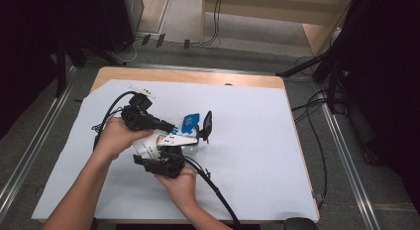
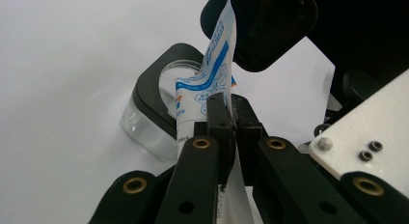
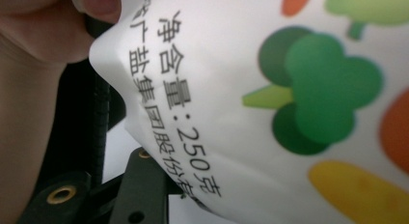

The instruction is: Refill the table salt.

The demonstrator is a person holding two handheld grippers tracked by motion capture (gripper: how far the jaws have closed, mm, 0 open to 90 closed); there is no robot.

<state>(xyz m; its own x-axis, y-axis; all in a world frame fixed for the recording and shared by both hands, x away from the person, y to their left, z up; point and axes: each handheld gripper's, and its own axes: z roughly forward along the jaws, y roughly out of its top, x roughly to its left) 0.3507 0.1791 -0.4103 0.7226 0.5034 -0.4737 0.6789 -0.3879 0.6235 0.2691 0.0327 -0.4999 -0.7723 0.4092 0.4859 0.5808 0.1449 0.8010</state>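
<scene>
Pouch: white plastic pouch [image 1: 171, 139] with blue print and vegetable pictures, being held in the air over the middle of the table, between the two grippers.
Pouch detail: in the right gripper view the pouch [image 3: 270, 103] is sitting right up against the camera, showing black printed characters, "250", a green broccoli drawing and orange and yellow shapes.
Left gripper: black two-jaw gripper [image 1: 168, 126] being held in the person's left hand [image 1: 119, 136]; in the left gripper view its jaws are pressing together on the pouch's blue-and-white edge [image 2: 212, 69], with the film running up out of them.
Right gripper: black gripper [image 1: 166, 163] being held in the right hand [image 1: 182, 186], sitting just under the pouch; the pouch is hiding its jaw tips, so I cannot tell whether they are apart or together.
Jar: small clear jar with a black squarish collar [image 2: 156, 105], lying tilted on the sheet just beyond the left gripper, its open mouth facing the pouch's edge.
Lid: black rounded lid [image 1: 207, 125] standing open beside the pouch's upper end; whether it is joined to the jar I cannot tell.
Table: wooden table [image 1: 188, 76] carrying a pale blue sheet [image 1: 257, 141].
Cables: black cables trailing from both grippers across the sheet.
</scene>
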